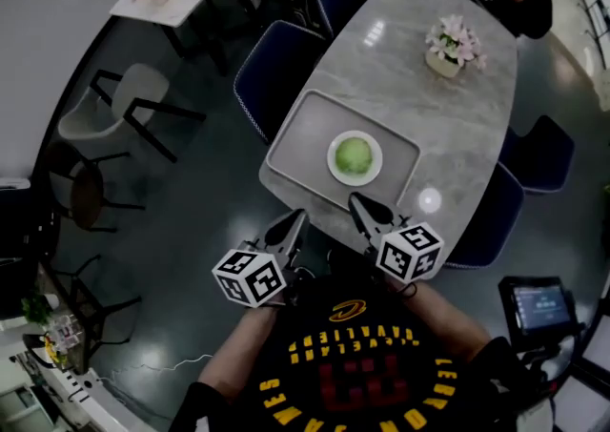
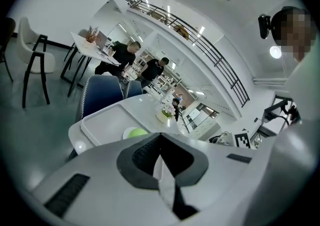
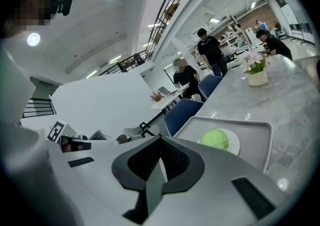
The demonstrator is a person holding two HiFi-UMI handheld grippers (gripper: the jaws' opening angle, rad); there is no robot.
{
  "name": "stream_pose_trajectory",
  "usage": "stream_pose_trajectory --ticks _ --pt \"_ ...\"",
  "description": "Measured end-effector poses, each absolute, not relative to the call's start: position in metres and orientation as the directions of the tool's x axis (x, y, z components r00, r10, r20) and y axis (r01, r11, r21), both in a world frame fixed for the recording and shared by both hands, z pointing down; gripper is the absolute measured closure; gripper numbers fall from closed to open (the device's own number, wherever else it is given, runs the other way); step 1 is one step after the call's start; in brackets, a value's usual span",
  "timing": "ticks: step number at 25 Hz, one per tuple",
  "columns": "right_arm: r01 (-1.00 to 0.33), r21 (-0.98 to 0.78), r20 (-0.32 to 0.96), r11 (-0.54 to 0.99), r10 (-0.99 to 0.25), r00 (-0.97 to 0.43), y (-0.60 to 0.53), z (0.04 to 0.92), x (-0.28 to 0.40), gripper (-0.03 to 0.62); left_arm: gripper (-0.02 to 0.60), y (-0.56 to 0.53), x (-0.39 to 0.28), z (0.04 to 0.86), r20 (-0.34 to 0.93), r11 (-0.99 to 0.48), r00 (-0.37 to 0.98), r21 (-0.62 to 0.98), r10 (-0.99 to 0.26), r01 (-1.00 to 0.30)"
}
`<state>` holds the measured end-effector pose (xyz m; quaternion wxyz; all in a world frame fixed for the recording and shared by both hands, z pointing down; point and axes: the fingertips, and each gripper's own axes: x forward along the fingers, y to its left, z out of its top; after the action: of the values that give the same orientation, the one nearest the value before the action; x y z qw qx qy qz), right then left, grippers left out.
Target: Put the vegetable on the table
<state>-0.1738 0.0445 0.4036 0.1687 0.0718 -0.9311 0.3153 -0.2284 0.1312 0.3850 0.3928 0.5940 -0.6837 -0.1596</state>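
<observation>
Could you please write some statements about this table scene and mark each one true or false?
1. The green vegetable lies on a white plate. True.
2. The plate stands directly on the table. False: it stands on a grey tray.
3. The right tongs hold the vegetable. False: they are shut and empty.
4. The left tongs are shut and empty. True.
5. The flower pot stands on the tray. False: it stands on the table.

i see a long grey table (image 1: pixel 467 125) with a stone look. a flat grey tray (image 1: pixel 300 142) sits on it at my end, close to the edge. a small pot of pink flowers (image 1: pixel 455 44) stands further up, well apart from the tray.
</observation>
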Motion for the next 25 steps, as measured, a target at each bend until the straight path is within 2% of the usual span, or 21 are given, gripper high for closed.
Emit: stream_pose_trajectory --ticks 8,12,20,21,23,25 --pt "-0.314 -0.576 0.405 0.755 -0.070 -0.912 -0.015 0.431 -0.152 0.589 0.580 0.066 -0.225 0.410 0.424 0.259 0.053 0.641 -0.904 -0.723" --pt "-0.381 -0.595 0.438 0.708 -0.111 -0.892 -0.034 0.446 -0.140 0.589 0.581 0.047 -0.230 0.428 0.451 0.265 0.105 0.680 -0.886 -0.684" --pt "-0.476 -0.642 0.498 0.601 -0.146 -0.855 -0.052 0.481 -0.133 0.589 0.580 0.022 -0.251 0.467 0.531 0.262 0.182 0.652 -0.828 -0.712" --pt "-0.489 -0.652 0.506 0.580 -0.148 -0.850 -0.053 0.485 -0.133 0.589 0.575 0.018 -0.252 0.471 0.532 0.257 0.198 0.661 -0.823 -0.705" --pt "-0.521 -0.655 0.527 0.547 -0.164 -0.834 -0.059 0.494 -0.133 0.588 0.521 0.011 -0.256 0.482 0.544 0.257 0.226 0.671 -0.808 -0.695" --pt "-0.555 -0.636 0.552 0.536 -0.186 -0.812 -0.066 0.503 -0.133 0.588 0.518 0.006 -0.259 0.494 0.561 0.265 0.248 0.676 -0.790 -0.687"
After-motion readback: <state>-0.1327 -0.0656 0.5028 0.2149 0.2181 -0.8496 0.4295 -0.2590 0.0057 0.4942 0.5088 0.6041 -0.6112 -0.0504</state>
